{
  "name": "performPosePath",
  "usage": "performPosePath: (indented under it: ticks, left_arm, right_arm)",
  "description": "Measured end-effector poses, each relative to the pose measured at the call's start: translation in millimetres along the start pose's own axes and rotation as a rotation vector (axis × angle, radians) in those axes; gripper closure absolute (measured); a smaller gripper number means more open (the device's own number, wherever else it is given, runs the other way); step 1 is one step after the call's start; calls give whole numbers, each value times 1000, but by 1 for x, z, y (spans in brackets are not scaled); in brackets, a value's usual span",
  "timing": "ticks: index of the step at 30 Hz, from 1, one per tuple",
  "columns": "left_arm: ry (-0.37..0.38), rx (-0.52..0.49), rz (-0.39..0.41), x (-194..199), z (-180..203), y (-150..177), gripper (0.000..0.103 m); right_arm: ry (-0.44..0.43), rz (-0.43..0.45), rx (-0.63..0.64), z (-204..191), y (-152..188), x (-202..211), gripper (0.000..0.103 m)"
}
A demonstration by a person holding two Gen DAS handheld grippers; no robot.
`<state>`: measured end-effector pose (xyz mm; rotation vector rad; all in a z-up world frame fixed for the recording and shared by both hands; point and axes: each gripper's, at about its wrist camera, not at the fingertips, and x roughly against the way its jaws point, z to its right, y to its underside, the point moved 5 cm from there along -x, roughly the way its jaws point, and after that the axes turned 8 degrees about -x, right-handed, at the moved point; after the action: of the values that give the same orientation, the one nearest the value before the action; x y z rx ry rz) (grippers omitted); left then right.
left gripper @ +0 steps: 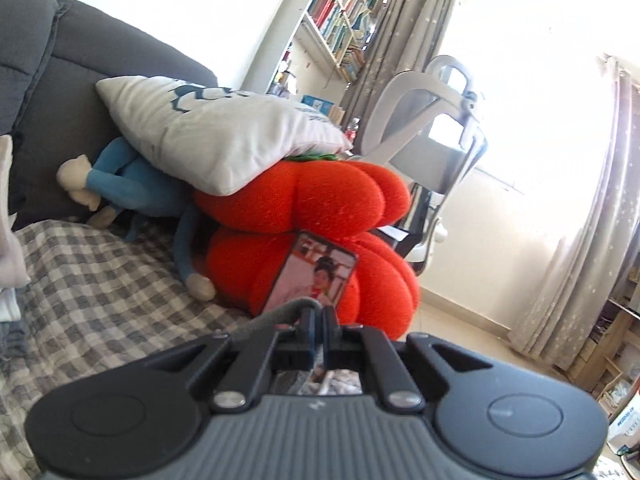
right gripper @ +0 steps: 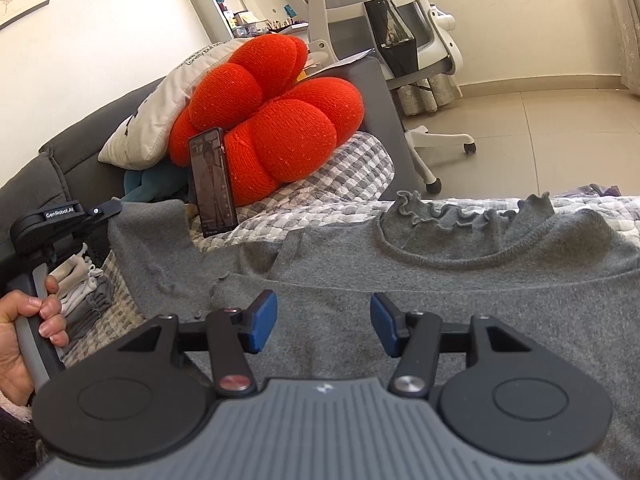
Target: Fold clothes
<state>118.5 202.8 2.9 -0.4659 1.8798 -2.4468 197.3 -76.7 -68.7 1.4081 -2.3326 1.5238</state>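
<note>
A grey knitted sweater (right gripper: 400, 280) with a ruffled collar (right gripper: 460, 212) lies spread over the checkered sofa cover (right gripper: 352, 168). My right gripper (right gripper: 324, 326) hovers just over the sweater's middle, open, its blue pads (right gripper: 264, 328) apart with nothing between them. At the left of the right wrist view, my left gripper (right gripper: 112, 207) holds the sweater's left edge raised off the sofa, and a hand (right gripper: 24, 328) grips its handle. In the left wrist view, the left gripper (left gripper: 318, 314) is shut on a strip of the grey sweater (left gripper: 276, 318), which trails off to the left.
Two red pumpkin cushions (left gripper: 320, 200) are stacked at the sofa's end, with a phone (right gripper: 212, 184) leaning on them. A white pillow (left gripper: 216, 136) and a blue plush toy (left gripper: 128, 188) lie behind. Folded clothes (right gripper: 84, 280) sit at the left. An office chair (right gripper: 400, 40) stands on the tiled floor.
</note>
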Motion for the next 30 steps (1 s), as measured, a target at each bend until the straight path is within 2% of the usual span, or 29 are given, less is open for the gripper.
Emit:
performPosePath:
  ticks: [7, 11, 14, 20, 25, 30]
  left_arm:
    - [164, -15, 30, 16, 49, -7, 100]
    - [261, -42, 9, 24, 79, 2, 100]
    - [333, -77, -35, 30, 102, 18, 100]
    - [427, -121, -153, 27, 130, 54, 100]
    - [476, -170, -280, 21, 139, 85, 100]
    - [488, -163, -407, 14, 134, 116, 100]
  right_arm:
    - [-70, -16, -29, -8, 0, 1, 47]
    - [-85, -1, -66, -5, -6, 8, 47]
    - [-88, 26, -104, 3, -12, 16, 47]
    - [-76, 62, -151, 17, -21, 28, 47]
    - [-53, 56, -147, 20, -20, 28, 47]
    - [-52, 36, -137, 19, -18, 25, 46]
